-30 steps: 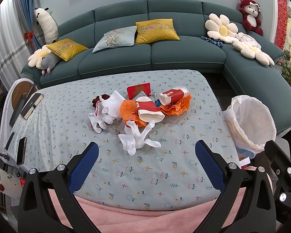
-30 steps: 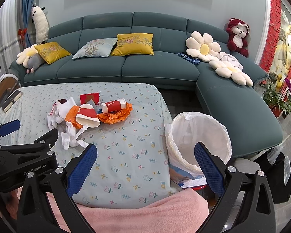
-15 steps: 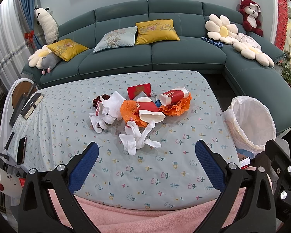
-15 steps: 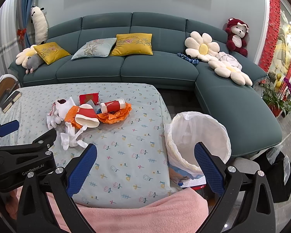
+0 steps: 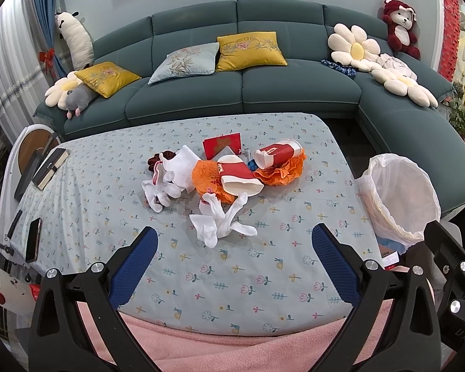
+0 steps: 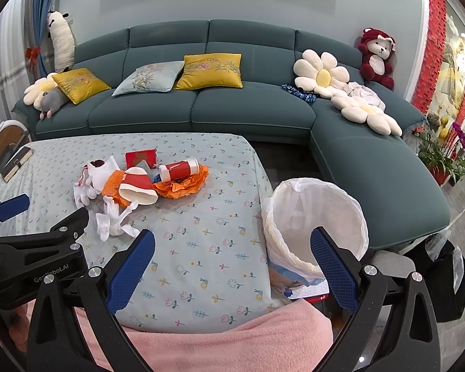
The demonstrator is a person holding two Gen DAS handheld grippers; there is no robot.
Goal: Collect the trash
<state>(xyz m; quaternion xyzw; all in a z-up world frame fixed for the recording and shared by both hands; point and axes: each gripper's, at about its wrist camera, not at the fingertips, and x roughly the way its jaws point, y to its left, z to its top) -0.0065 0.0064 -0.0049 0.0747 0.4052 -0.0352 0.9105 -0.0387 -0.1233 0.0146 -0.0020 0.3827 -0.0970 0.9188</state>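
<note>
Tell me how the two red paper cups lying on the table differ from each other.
The near cup points its wide open mouth toward the camera; the far cup lies crosswise, its mouth toward the right. The near cup rests on orange paper beside white socks; the far cup tops another orange wad. Both are red and white, tipped over.
</note>
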